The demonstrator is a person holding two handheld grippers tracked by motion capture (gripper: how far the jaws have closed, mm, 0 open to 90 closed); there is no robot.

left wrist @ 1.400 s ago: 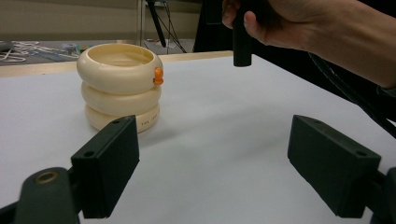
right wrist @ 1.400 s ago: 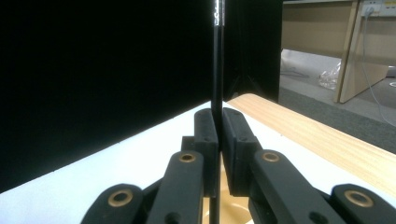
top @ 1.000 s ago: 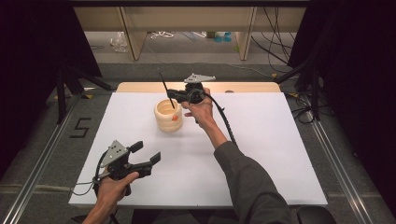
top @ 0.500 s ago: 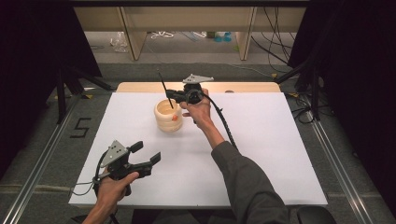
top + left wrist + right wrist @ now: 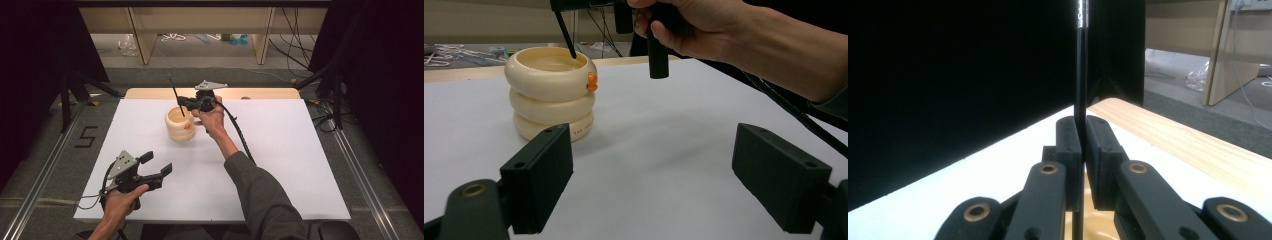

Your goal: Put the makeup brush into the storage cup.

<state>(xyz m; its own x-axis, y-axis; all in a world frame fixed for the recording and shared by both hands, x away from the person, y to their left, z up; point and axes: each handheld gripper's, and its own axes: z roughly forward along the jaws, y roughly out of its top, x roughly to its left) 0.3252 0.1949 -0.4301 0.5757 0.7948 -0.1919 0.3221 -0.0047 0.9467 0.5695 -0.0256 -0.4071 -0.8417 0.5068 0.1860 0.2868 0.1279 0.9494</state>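
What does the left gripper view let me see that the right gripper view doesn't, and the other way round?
The left gripper view alone gives the outside of the cream holder of three stacked rings with its small orange knob, the person's right hand, and the left claw's jaws standing wide apart. The right gripper view alone gives the right claw clamped on the thin black stick. Both share the stick, the holder's cream inside and the white table.
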